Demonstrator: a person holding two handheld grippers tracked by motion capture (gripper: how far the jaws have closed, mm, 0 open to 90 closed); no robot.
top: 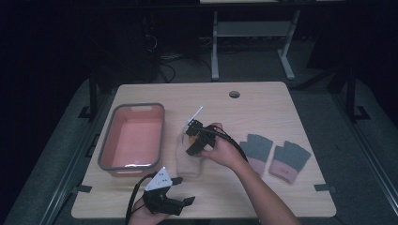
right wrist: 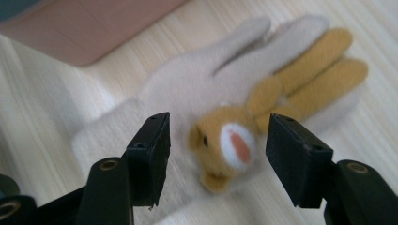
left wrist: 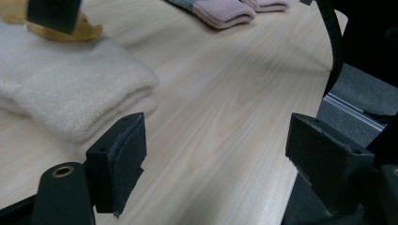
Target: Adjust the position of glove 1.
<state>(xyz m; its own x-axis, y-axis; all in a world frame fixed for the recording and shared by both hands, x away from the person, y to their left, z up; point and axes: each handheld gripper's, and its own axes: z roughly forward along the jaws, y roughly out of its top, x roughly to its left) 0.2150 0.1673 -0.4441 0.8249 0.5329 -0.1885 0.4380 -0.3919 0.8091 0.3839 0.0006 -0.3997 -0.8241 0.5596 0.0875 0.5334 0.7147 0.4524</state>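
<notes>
Partly hidden — glove under right gripper.

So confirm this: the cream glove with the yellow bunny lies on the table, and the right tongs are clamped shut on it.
Wrong on the tongs. The right gripper view shows the right tongs open above the glove, pads clear of it. The glove does lie on the table.

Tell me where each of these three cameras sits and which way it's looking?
High view: above the table, looking forward and down; shows forearms, left gripper, right gripper, pink tub.
Left gripper view: on that gripper, looking level across the table, open jaws in front.
Right gripper view: looking down between open jaws at the cream glove.
Both gripper views share that glove.
</notes>
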